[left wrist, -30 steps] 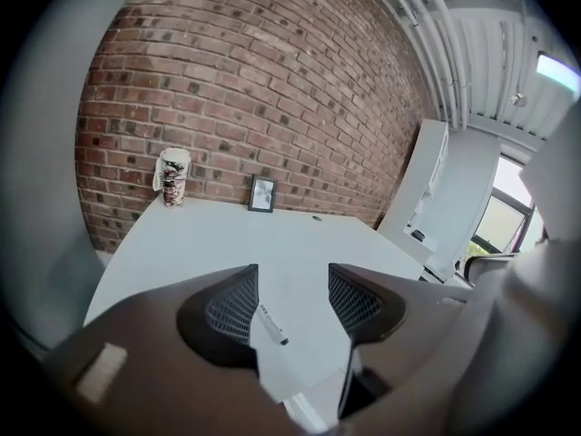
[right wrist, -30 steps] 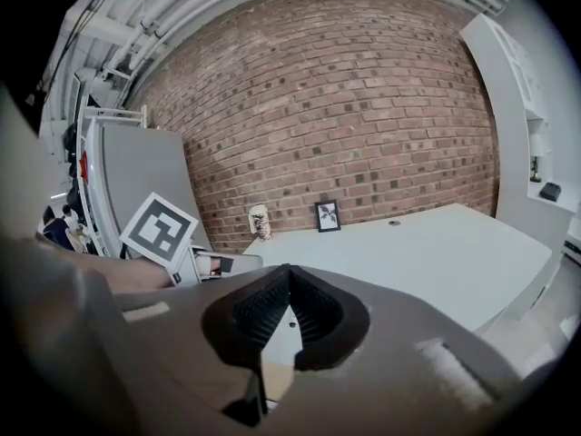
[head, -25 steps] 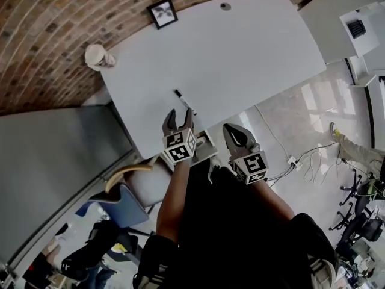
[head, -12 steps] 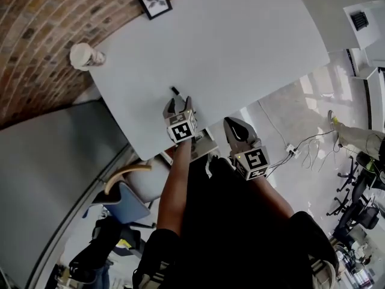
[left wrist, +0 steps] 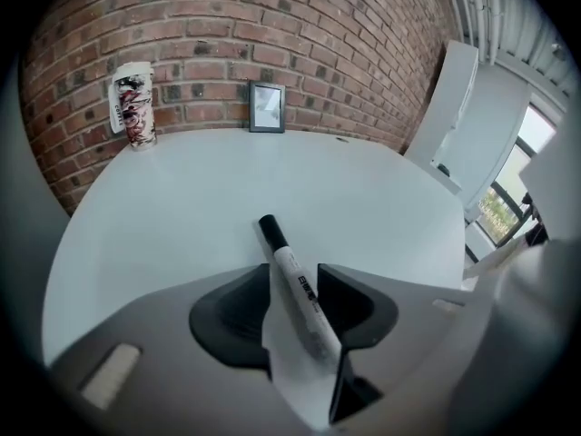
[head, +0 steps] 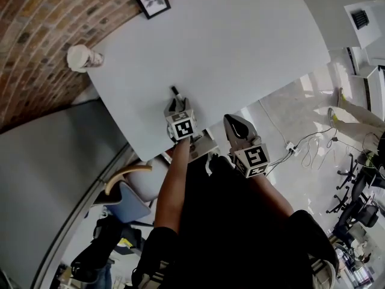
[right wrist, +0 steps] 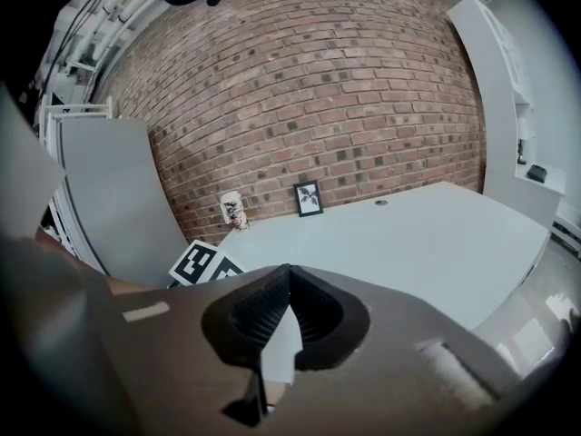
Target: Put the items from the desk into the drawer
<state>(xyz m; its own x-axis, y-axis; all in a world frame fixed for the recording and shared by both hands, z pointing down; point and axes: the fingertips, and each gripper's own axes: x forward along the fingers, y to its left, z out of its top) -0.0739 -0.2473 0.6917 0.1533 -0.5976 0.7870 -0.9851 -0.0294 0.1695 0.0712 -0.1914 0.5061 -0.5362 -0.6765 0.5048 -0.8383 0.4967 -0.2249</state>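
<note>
Left gripper view: left gripper (left wrist: 292, 271) fingers closing around marker (left wrist: 302, 296), open desk (left wrist: 272, 175) beyond; right gripper (right wrist: 287, 272) fingers together.

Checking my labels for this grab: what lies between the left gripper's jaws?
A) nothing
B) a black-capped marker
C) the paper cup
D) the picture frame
B: the marker lies on the desk between the jaws of the left gripper, which have just been closing, with a gap beside it.

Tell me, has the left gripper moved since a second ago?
Yes. The left gripper advanced over the marker toward its cap; its jaws, just closing, straddle it.
</note>
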